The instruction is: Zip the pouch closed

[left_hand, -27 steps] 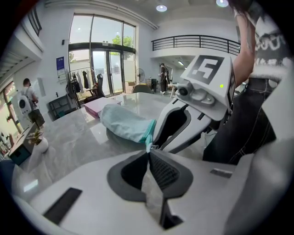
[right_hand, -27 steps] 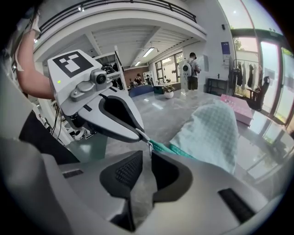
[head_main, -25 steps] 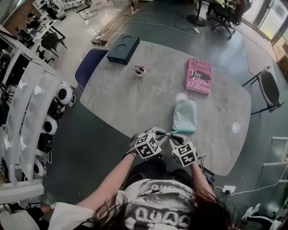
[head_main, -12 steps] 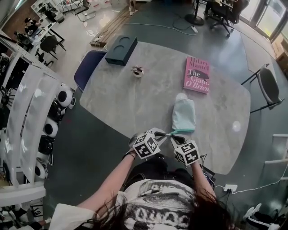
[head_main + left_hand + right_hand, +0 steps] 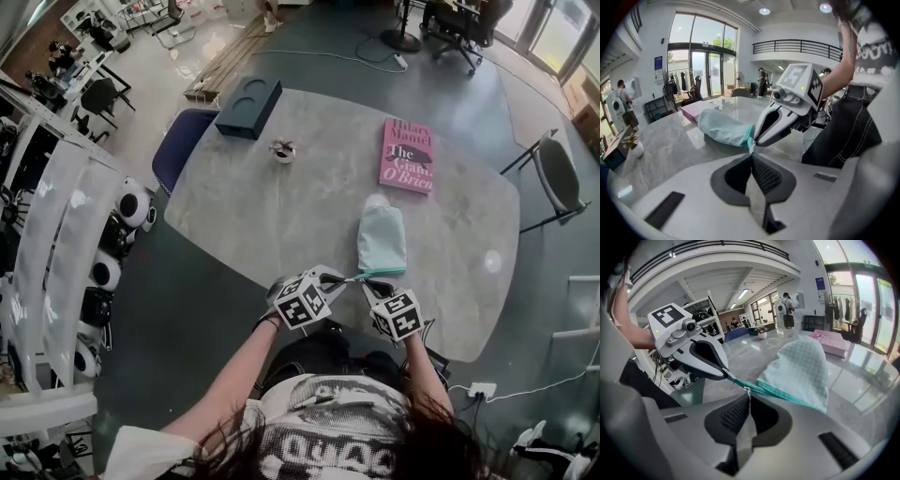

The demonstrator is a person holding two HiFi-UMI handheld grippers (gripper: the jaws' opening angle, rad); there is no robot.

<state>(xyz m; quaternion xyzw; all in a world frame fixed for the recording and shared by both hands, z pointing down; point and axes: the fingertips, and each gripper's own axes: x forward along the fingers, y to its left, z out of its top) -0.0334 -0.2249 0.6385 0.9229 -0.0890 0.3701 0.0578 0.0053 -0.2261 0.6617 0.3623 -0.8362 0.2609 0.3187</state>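
At the table's (image 5: 281, 206) near edge, a little right of its middle, the pouch (image 5: 382, 239) lies flat on the grey stone top. Its pale mint body runs away from the person toward the far edge, and its teal zipper end faces the near edge. Both grippers meet at that end, just beside each other.

The left gripper (image 5: 751, 151) has its jaws fully together, pinching the tip of the teal zipper tape (image 5: 761, 389) at the pouch's near left corner. The right gripper (image 5: 748, 394) also has its jaws pressed together. They clamp the small metal zipper pull (image 5: 747, 390), which sits on the tape close to the left gripper's tips. Between the two grips the tape is drawn taut and lifted slightly off the table, while the rest of the pouch rests on the top. How far the zipper is closed along the pouch's mouth cannot be made out.

Beyond the pouch, near the far edge and toward the right corner, lies a pink book (image 5: 409, 156), apart from the pouch. A small white pot (image 5: 283, 150) stands toward the far left. A dark box (image 5: 247, 106) sits at the far left corner, partly over the edge.
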